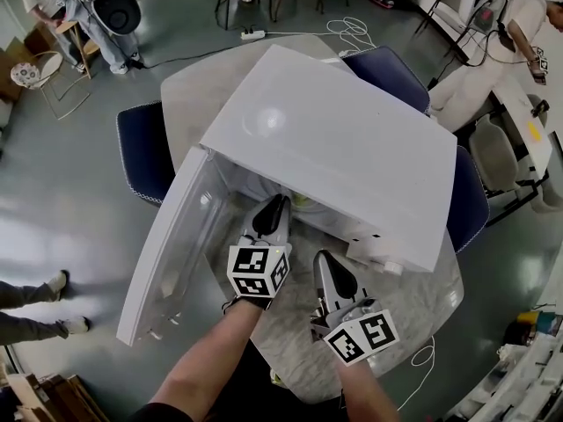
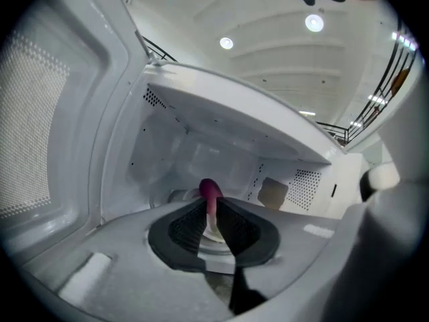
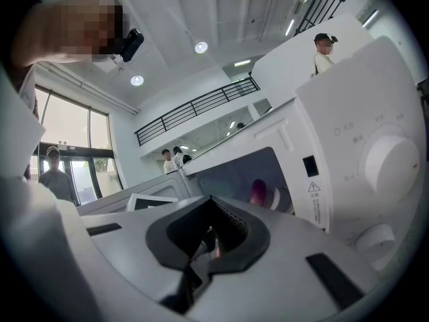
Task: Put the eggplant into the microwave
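Note:
The white microwave (image 1: 334, 139) stands on a round table with its door (image 1: 171, 244) swung open to the left. My left gripper (image 1: 274, 207) reaches into the cavity. In the left gripper view it (image 2: 212, 212) is shut on the purple eggplant (image 2: 210, 192), whose rounded end sticks up above the jaws, over the turntable (image 2: 216, 239). My right gripper (image 1: 327, 269) hangs in front of the control panel, apart from it. Its jaws (image 3: 212, 237) are shut with nothing in them. The right gripper view also shows the eggplant (image 3: 258, 192) inside the cavity.
The control dial (image 3: 392, 163) sits on the microwave's right front panel. Bare marbled table (image 1: 413, 310) shows in front of the oven. Blue chairs (image 1: 145, 152) (image 1: 387, 73) ring the table. People stand and sit at the room's edges, and a cable (image 1: 347, 32) lies on the floor.

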